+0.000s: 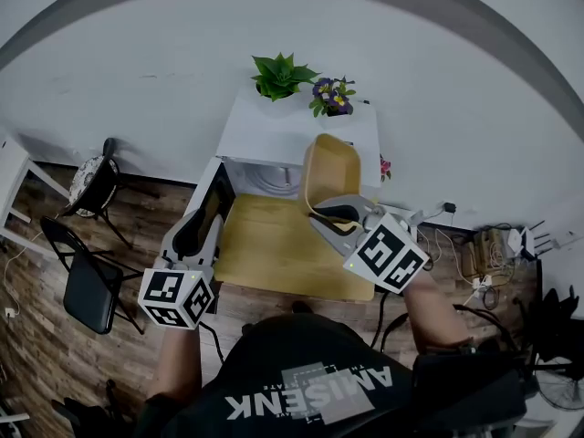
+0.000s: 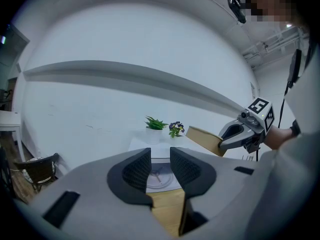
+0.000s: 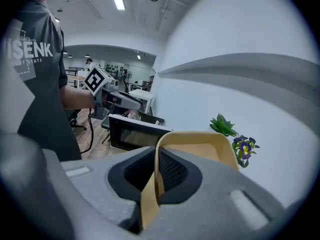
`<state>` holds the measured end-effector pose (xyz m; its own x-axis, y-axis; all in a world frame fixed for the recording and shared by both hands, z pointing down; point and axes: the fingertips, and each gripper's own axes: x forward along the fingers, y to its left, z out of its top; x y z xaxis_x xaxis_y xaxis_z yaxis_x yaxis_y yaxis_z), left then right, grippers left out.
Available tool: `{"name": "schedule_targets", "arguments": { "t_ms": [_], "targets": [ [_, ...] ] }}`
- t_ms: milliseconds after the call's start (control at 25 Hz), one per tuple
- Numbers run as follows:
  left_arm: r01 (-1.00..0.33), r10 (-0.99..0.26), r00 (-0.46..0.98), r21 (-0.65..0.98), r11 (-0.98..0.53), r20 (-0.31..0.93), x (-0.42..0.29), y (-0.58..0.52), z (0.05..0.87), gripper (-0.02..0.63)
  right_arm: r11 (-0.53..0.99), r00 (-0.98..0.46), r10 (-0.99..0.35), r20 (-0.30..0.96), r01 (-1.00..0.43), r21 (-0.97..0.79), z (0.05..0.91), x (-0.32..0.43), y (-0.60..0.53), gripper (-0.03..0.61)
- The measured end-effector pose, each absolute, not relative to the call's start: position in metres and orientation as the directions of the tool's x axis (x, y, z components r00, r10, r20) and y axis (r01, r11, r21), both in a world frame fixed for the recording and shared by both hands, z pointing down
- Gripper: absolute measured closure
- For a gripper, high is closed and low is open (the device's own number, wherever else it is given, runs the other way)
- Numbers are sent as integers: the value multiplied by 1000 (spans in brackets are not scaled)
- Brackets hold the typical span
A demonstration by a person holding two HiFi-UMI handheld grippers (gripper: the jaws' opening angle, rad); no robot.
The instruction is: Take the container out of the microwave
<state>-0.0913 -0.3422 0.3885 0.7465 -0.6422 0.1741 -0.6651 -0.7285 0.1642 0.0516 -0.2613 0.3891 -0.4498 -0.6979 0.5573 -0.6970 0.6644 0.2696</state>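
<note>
The right gripper (image 1: pixel 333 215), angled down, pinches the container (image 1: pixel 330 167); left gripper (image 1: pixel 204 215), near level, gapes empty.

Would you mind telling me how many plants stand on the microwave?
2: a green plant at the back of the microwave top, and a purple-flowered plant just right of it. None seems hidden.

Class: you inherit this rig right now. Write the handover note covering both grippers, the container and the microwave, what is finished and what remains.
Right gripper: shut on the rim of the tan container, holding it tilted in the air in front of the microwave.
Left gripper: open, nothing between its jaws, near the open door.
Done: the container is out of the microwave.
Left: set it down, probably on the table, and perhaps close the door.
</note>
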Motion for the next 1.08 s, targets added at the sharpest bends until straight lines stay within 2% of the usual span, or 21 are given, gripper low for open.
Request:
{"name": "schedule_targets", "arguments": {
  "t_ms": [1080],
  "targets": [
    [-685,-662,729,156,-712,175,-88,-333,388,499,698,-483,-673,560,-665,267,388,55,-262,557]
  ]
}}
